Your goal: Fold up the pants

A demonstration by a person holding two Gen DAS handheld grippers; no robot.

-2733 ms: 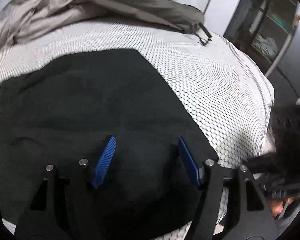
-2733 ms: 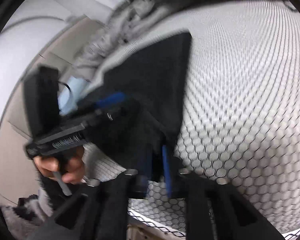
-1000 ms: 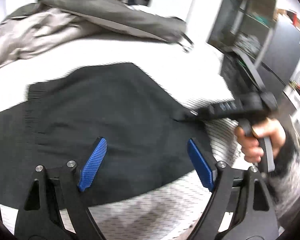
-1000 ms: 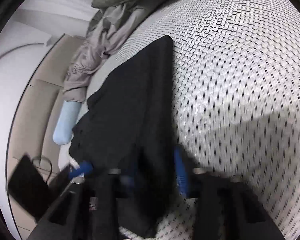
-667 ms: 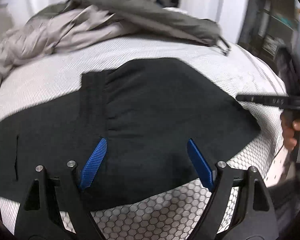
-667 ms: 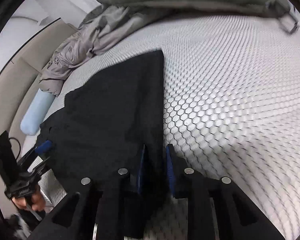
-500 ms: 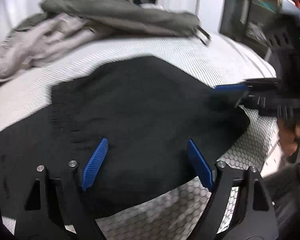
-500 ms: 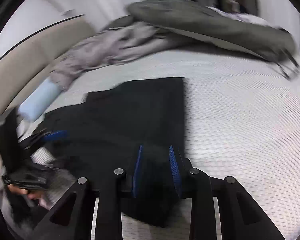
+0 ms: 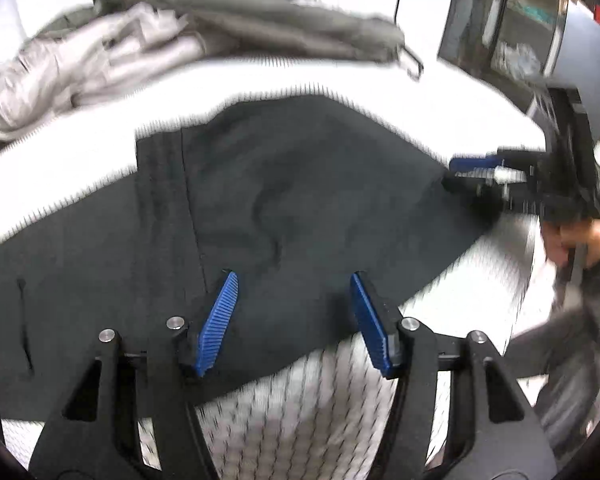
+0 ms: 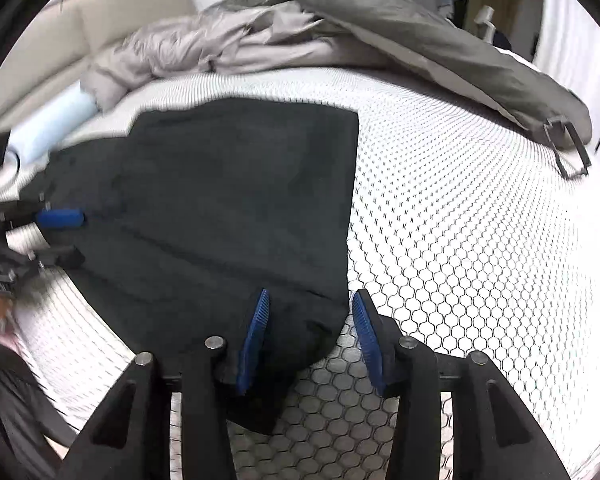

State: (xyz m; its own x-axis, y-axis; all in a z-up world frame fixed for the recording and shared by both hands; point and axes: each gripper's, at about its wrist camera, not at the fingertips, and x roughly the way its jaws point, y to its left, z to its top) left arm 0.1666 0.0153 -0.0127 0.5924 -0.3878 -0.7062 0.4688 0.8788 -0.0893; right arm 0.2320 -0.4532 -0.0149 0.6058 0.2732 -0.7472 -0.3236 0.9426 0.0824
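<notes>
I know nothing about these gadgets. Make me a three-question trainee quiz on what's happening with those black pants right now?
1. True or false: the right gripper is clamped shut on the black pants.
2. What lies heaped at the far side of the honeycomb-patterned bed cover?
A) towels B) grey jackets C) books
3. Fill in: the left gripper hangs with its jaws ____ over the pants.

Key: 1 false, its jaws stand apart; 2 B, grey jackets; 3 open.
</notes>
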